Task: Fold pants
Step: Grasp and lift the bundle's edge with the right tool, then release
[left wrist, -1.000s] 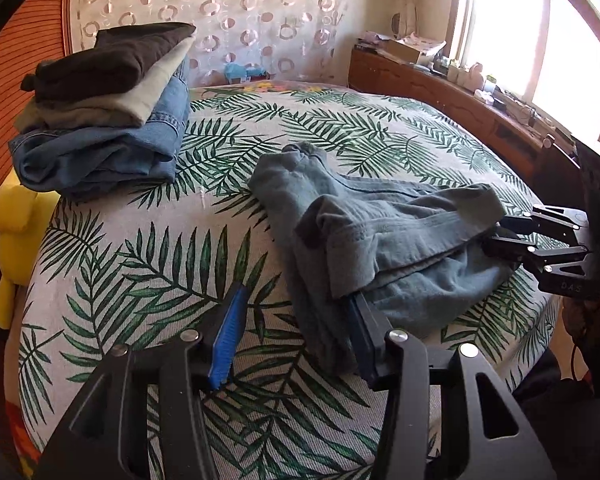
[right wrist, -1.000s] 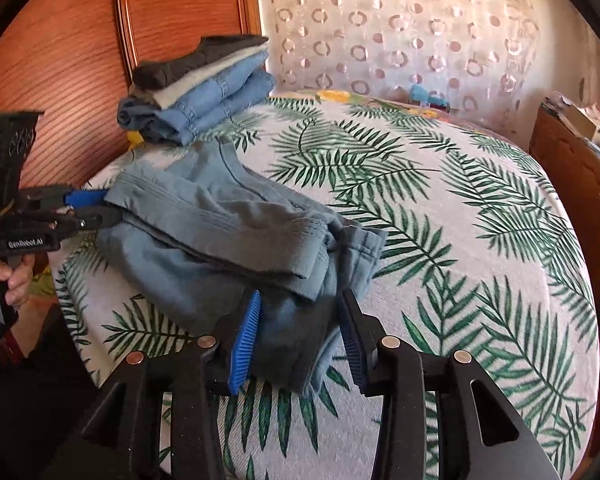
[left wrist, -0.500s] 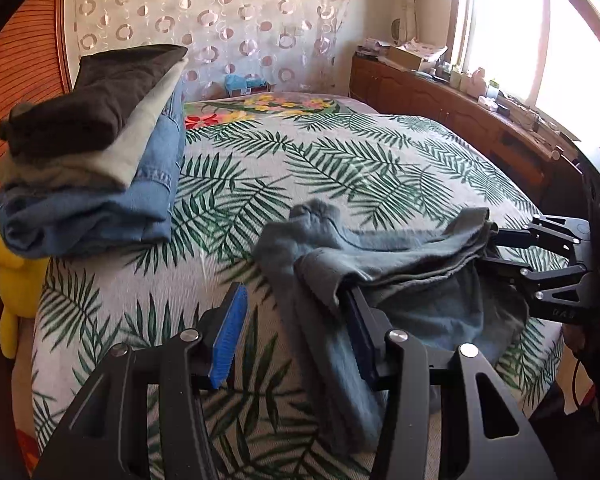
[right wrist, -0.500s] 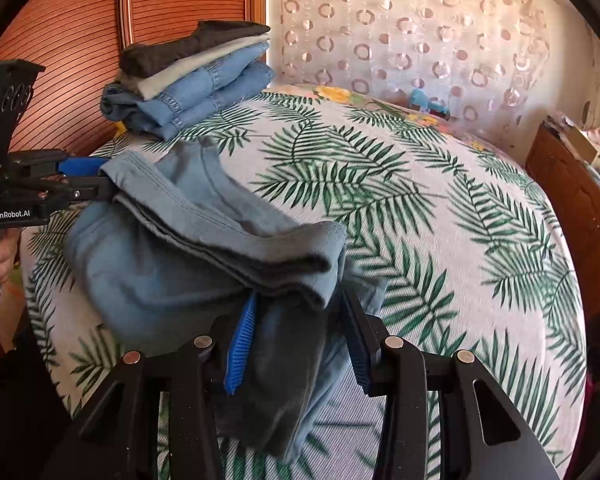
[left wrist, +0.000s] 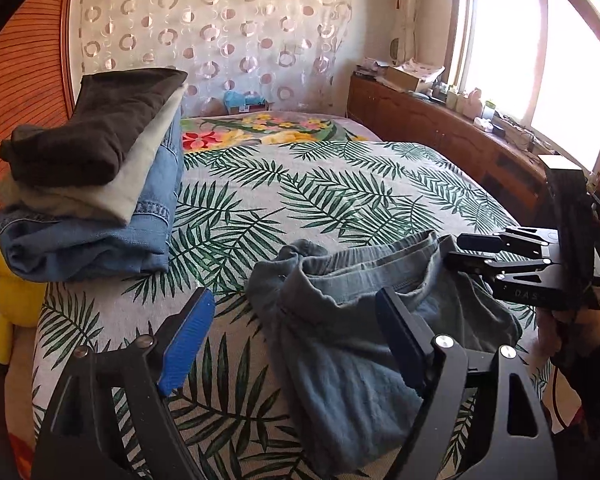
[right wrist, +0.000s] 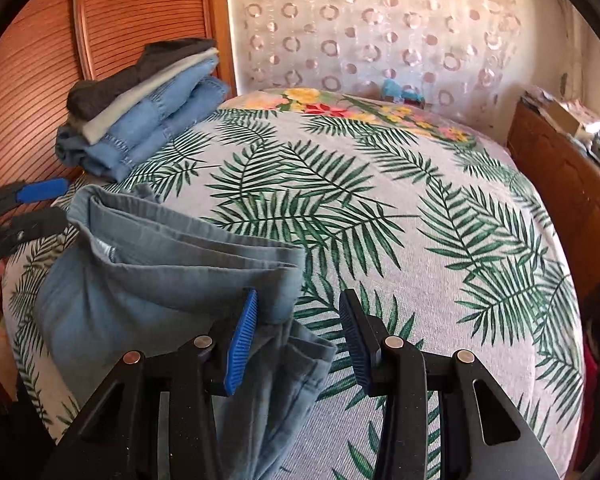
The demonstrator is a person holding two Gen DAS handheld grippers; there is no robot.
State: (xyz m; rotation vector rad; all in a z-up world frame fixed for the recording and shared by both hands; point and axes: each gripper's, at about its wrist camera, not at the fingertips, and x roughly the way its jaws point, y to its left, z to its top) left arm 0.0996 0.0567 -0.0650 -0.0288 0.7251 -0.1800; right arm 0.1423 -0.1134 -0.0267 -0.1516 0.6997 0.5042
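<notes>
My left gripper [left wrist: 296,344] has just been opening: a second ago its right finger was dug into the folded grey-blue pants [left wrist: 352,364], now both pads stand clear with the cloth lying loose between them. The pants have slid from the middle of the bed to its near edge (bunched, one end hanging over), and the right gripper [right wrist: 298,336] has come along, its jaws parted with the fabric draped by the left pad

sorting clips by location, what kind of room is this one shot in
Most likely a home bedroom: a bed with a palm-leaf cover, a stack of folded clothes by a wooden headboard, and a curtained wall.
</notes>
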